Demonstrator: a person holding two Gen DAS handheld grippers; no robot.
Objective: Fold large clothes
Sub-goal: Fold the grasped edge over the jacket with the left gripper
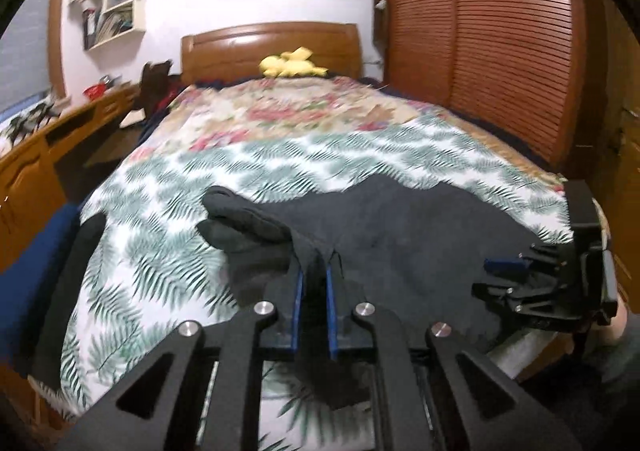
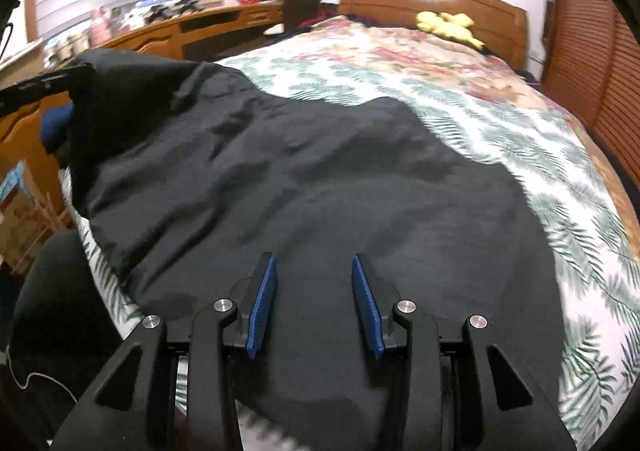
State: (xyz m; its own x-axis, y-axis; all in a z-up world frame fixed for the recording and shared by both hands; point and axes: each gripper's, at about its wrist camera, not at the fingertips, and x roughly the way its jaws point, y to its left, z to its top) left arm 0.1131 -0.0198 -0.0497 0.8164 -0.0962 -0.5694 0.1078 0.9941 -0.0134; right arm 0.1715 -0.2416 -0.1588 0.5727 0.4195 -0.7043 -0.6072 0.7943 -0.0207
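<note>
A large black garment [image 1: 400,231] lies spread over the near part of the bed, on a leaf-print sheet [image 1: 168,211]. My left gripper [image 1: 316,263] is shut on a bunched fold of the black cloth, which runs up between the blue pads and hangs down behind them. A rumpled sleeve or edge [image 1: 240,215] sticks out to the left of it. In the right wrist view the garment [image 2: 320,179] rises at its upper-left corner [image 2: 120,79]. My right gripper [image 2: 314,263] hovers open just over the cloth, with nothing pinched between its pads. It also shows at the right edge [image 1: 496,275].
A floral blanket [image 1: 300,107] covers the far half of the bed, with a yellow plush toy [image 1: 290,65] at the wooden headboard [image 1: 272,43]. Louvred wardrobe doors [image 1: 480,31] stand to the right and a wooden desk [image 1: 40,155] to the left.
</note>
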